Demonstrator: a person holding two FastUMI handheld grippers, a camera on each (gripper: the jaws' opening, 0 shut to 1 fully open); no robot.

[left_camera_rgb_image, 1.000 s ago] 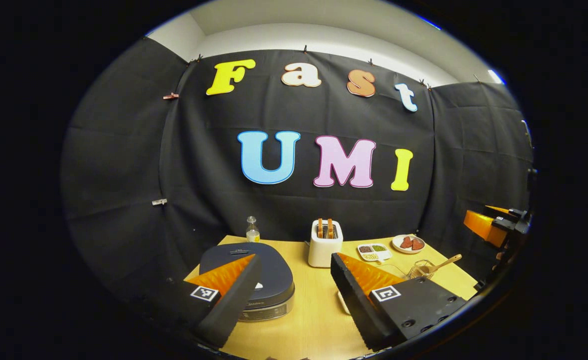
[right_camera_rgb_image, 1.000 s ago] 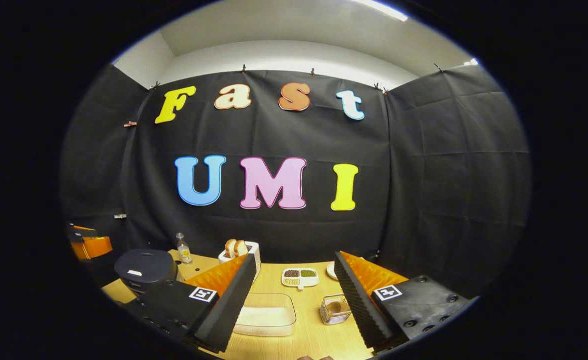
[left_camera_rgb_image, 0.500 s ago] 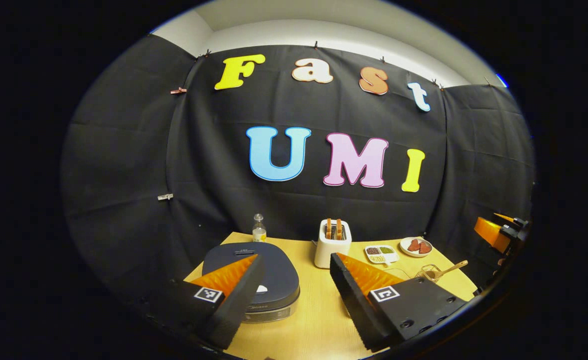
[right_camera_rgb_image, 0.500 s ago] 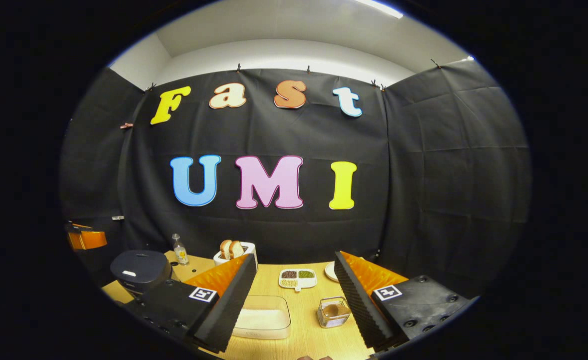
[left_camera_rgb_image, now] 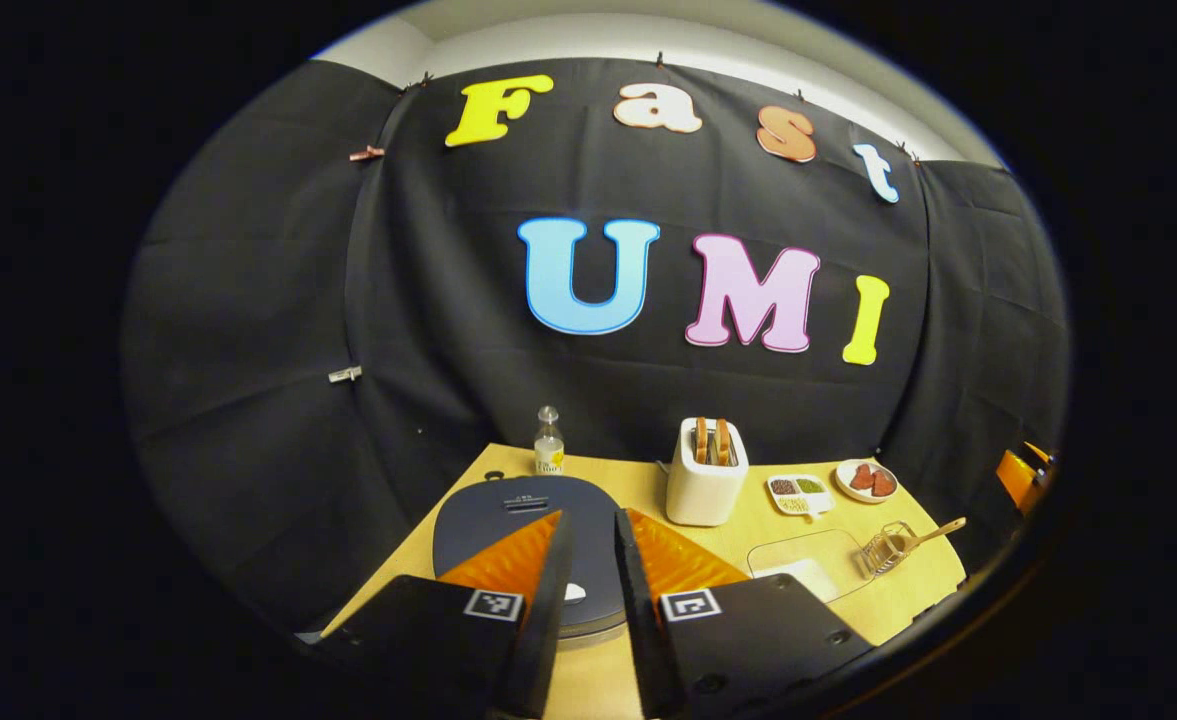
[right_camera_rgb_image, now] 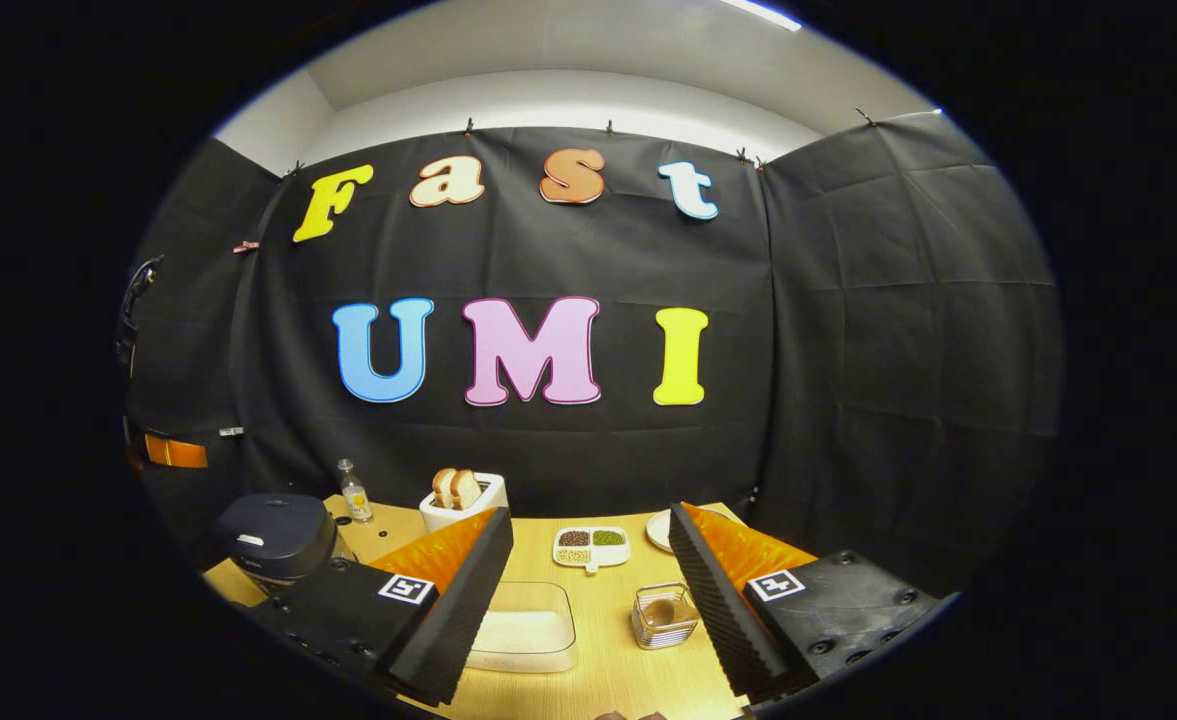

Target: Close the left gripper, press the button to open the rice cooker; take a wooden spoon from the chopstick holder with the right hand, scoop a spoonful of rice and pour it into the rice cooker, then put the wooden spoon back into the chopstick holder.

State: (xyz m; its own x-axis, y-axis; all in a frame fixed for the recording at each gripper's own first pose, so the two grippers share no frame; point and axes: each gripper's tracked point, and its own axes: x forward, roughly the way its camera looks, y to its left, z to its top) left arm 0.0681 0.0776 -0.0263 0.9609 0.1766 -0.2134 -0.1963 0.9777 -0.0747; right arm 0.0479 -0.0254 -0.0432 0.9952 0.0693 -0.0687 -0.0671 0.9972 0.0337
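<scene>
Faintly, unreadable lettering on rice cooker [left_camera_rgb_image: 518, 520]

Rice cooker [left_camera_rgb_image: 508, 510] front hidden behind fingers [left_camera_rgb_image: 548, 590]; wooden spoon [left_camera_rgb_image: 933, 531] bowl hidden in chopstick holder [left_camera_rgb_image: 886, 548].

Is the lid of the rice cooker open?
No, the rice cooker has its dark lid lying flat and shut in the left gripper view, below the left hand-held gripper.

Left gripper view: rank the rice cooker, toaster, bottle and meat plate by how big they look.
1. rice cooker, though nearest the camera
2. toaster
3. bottle and meat plate: too alike to rank
</scene>
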